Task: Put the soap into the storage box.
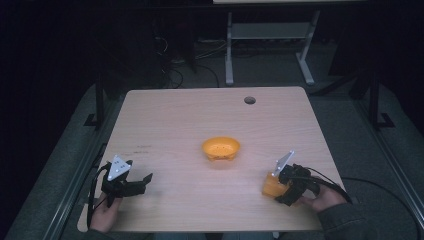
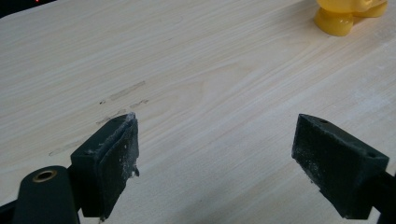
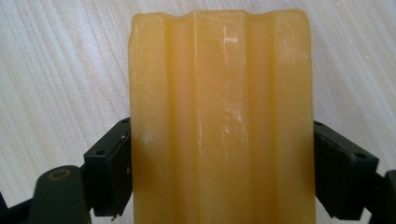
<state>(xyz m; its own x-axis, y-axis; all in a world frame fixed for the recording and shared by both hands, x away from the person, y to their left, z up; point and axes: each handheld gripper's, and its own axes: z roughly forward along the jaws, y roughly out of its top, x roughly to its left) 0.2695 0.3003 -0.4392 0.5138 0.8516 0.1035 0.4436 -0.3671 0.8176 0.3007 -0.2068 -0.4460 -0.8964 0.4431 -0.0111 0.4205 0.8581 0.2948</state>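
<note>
1. The right gripper sits near the desk's front right corner, its jaws clamped on the two opposite sides of an orange, glossy, ribbed plastic block; in the right gripper view each black pad presses flat against a side face low on the piece.
2. The block is at the front right of the pale wooden desk, at or just above the surface; whether it touches the wood I cannot tell.
3. Its long axis runs away from the gripper, along the line of the jaws, with the lengthwise ridges following that axis and the far end pointing outward over the desk.
4. By its look it is probably hard, light moulded plastic: stiff and not fragile, but shiny enough to slide between the pads. Holding it across the flat outer sides, as now, seems the soundest grip; a hold nearer mid-length would likely swing less.
5. The left gripper is near the front left corner, jaws spread wide with nothing between them.
6. A shallow orange plastic bowl stands upright near the desk's centre, well apart from both grippers.
</note>
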